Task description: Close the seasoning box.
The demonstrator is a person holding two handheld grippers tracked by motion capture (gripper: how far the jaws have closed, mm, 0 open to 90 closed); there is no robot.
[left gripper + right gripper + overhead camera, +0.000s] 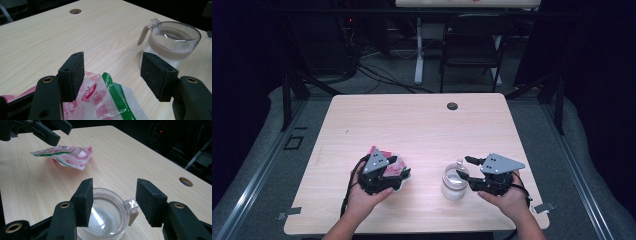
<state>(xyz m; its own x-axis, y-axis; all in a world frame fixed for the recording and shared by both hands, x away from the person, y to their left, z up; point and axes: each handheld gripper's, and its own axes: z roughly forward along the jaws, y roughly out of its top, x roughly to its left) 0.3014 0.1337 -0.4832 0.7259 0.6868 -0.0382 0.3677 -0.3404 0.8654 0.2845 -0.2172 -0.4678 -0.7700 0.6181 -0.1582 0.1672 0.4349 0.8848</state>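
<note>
The left gripper [399,172] is held open over the red-and-white packet [100,105] at lower left of the tabletop [412,120], while the right gripper [464,172], also open, is poised above the clear jar [454,182] at lower right, seemingly for filling.

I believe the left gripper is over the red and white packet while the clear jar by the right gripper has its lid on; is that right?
Not quite: the clear jar has no lid on; the right gripper view looks straight down through its open mouth. The rest holds: the left gripper is over the red and white packet, and the jar sits by the right gripper.
</note>
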